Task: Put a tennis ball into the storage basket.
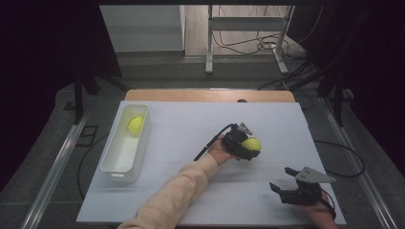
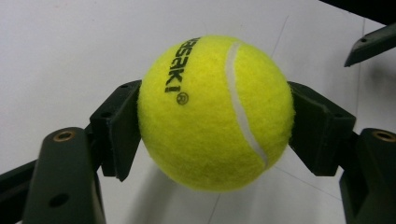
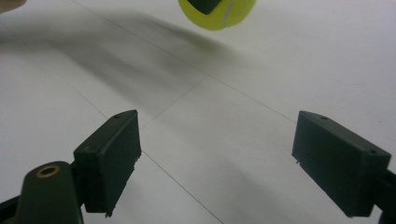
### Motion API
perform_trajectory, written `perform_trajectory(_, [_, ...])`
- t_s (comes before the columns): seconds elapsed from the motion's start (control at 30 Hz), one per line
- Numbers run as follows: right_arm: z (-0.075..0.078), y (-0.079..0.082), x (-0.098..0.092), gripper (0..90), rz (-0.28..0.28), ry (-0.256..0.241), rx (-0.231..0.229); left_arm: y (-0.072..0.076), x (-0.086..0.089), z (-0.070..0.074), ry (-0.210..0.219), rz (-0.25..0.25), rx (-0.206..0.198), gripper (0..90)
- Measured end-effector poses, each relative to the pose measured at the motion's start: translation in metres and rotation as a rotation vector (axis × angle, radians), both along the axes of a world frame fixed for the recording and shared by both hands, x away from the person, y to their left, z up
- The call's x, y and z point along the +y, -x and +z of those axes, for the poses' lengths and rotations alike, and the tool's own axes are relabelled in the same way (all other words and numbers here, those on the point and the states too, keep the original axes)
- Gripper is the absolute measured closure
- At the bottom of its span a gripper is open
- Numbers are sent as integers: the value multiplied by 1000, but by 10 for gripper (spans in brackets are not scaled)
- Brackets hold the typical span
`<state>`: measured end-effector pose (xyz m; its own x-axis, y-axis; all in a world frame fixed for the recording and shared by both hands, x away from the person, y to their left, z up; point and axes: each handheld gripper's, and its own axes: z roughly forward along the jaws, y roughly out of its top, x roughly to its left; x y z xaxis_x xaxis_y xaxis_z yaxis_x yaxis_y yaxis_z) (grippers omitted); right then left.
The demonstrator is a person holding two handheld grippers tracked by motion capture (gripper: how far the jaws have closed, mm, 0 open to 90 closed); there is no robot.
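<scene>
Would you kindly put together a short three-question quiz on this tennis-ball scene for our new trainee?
1. True or false: the left hand-held gripper is shut on a tennis ball.
2. Where does the second tennis ball lie? A) on the white board B) in the white bin C) in the right hand-held gripper
3. Fill in: the jaws of the right hand-held gripper stand ____, with nothing between them.

Key: 1 true, a jaw presses each side of the ball, which is lifted above its shadow. 2 B, at the bin's far end. 3 open, above the white board.
</scene>
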<state>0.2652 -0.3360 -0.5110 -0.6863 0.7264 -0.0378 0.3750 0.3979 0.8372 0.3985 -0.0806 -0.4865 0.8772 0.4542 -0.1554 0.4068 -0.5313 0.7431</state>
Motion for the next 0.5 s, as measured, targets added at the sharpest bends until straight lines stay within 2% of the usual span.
perform_trajectory(0.5, [0, 0, 0, 157, -1, 1, 1, 10, 12, 6, 16, -4, -14, 261])
